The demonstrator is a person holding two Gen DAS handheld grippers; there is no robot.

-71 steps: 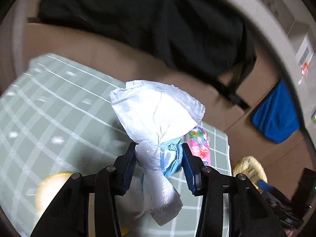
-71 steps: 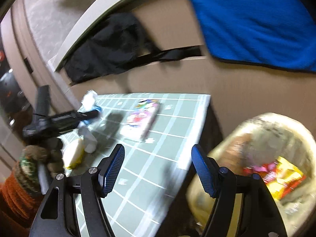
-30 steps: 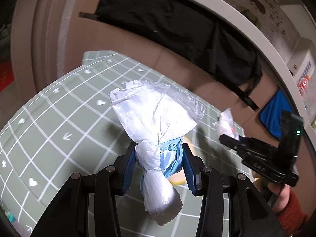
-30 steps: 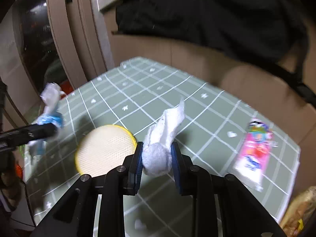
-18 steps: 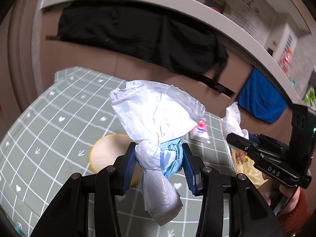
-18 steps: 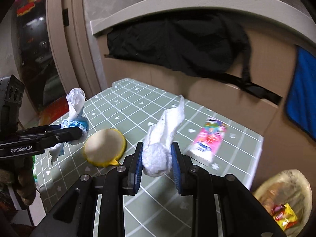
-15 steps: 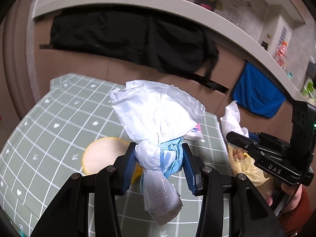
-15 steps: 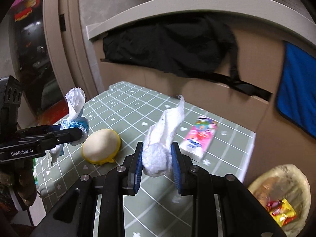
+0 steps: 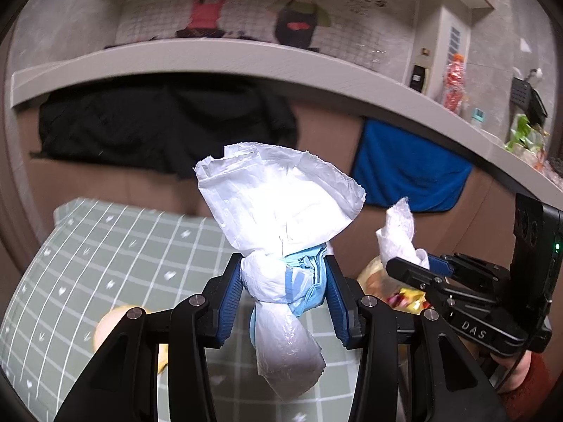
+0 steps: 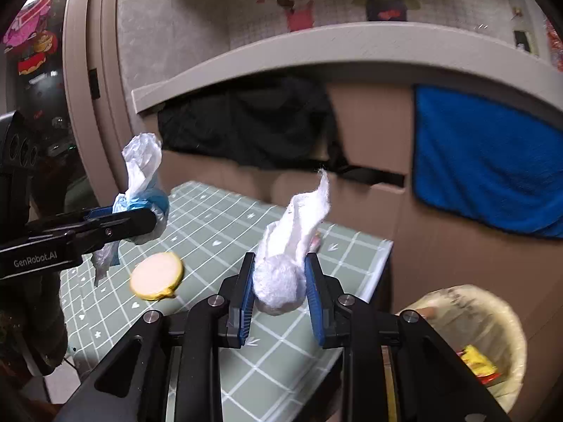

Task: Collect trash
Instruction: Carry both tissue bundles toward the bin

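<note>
The bag is thin, crinkled, glossy white-and-blue plastic, the tissue soft matt paper with a fuzzy torn edge, the tablecloth smooth and matt, the towel napped blue cloth, and the gripper pads ribbed blue rubber.

The left wrist camera sits just behind the left gripper, looking forward and slightly down past its fingers over the green checked table toward the shelf and blue cloth beyond. The right wrist camera rides behind the right gripper likewise, facing the same wall. Both views share the table, shelf, black cloth and blue cloth; each also catches the other claw at its side, close by
</note>
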